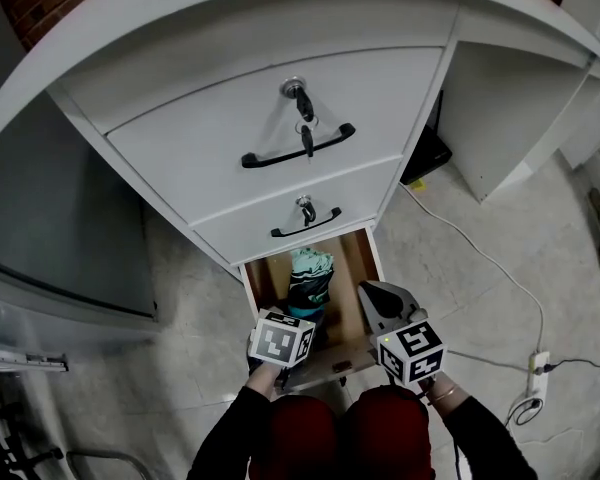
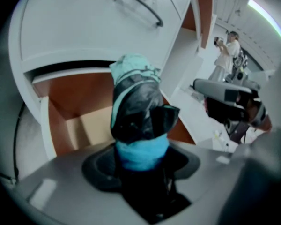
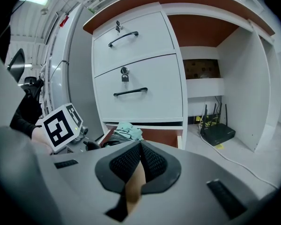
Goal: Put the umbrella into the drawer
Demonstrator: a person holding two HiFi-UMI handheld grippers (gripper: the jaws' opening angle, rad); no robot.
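My left gripper [image 1: 298, 313] is clamped on the folded umbrella [image 1: 310, 273]. Its jaws stand fairly wide around the black canopy, just behind a bright blue band. The umbrella's pale teal end points away from me toward twelve o'clock. It sits over the open bottom drawer [image 1: 352, 258] of the white cabinet [image 1: 200, 158], inside the drawer's walls as seen from above. I cannot tell whether it touches the drawer floor.

My right gripper [image 3: 140, 146] hangs at about three o'clock of the umbrella, near the drawer's right front corner. Its ribbed pads [image 3: 152, 161] meet at the tips with nothing between them, and it is clear of the umbrella.

At twelve o'clock beyond the open drawer are two closed drawers. The nearer one has a black handle [image 1: 306, 223], and the farther one has a longer handle [image 1: 298, 146] with keys [image 1: 302, 103] hanging in its lock.

At two o'clock, in the recess under the desk, a black router [image 3: 218, 132] sits on the floor. A white cable [image 1: 480, 258] runs across the floor toward a power strip [image 1: 535, 368] at four o'clock.
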